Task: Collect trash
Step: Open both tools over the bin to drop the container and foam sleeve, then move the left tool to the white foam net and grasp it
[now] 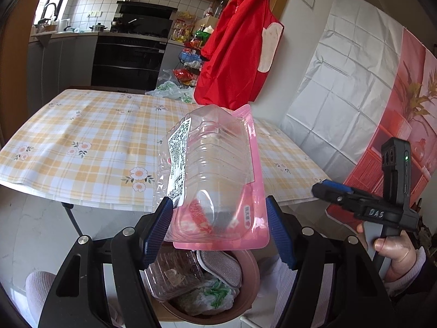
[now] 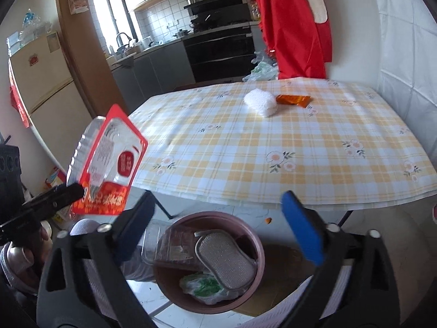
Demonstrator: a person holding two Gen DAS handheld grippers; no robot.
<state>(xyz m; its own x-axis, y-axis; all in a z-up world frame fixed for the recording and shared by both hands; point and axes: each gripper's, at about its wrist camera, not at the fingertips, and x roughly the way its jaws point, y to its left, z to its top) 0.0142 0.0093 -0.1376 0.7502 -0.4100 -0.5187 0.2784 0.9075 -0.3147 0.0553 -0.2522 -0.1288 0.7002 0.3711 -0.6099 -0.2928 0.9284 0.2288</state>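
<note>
My left gripper [image 1: 220, 229] is shut on a clear plastic blister pack with a red and pink card back [image 1: 215, 175], held up over a brown waste bin [image 1: 256, 273]. In the right wrist view the same pack [image 2: 109, 158] hangs at the left, with the left gripper [image 2: 75, 191] clamped on its lower edge. My right gripper [image 2: 218, 227] stands open and empty just above the bin [image 2: 260, 248]. In the bin lie a clear plastic box [image 2: 169, 248], a grey mesh pad [image 2: 226, 262] and a crumpled bag with green print [image 2: 204, 287]. A white foam block [image 2: 260, 105] and an orange wrapper [image 2: 293, 100] lie on the table.
The table with a yellow checked cloth [image 2: 273, 142] stands right behind the bin, its front edge close to both grippers. A red garment [image 1: 237, 46] hangs at the table's far right. Kitchen counters and an oven [image 1: 128, 57] are beyond. A person's hand [image 1: 393, 251] grips the right tool.
</note>
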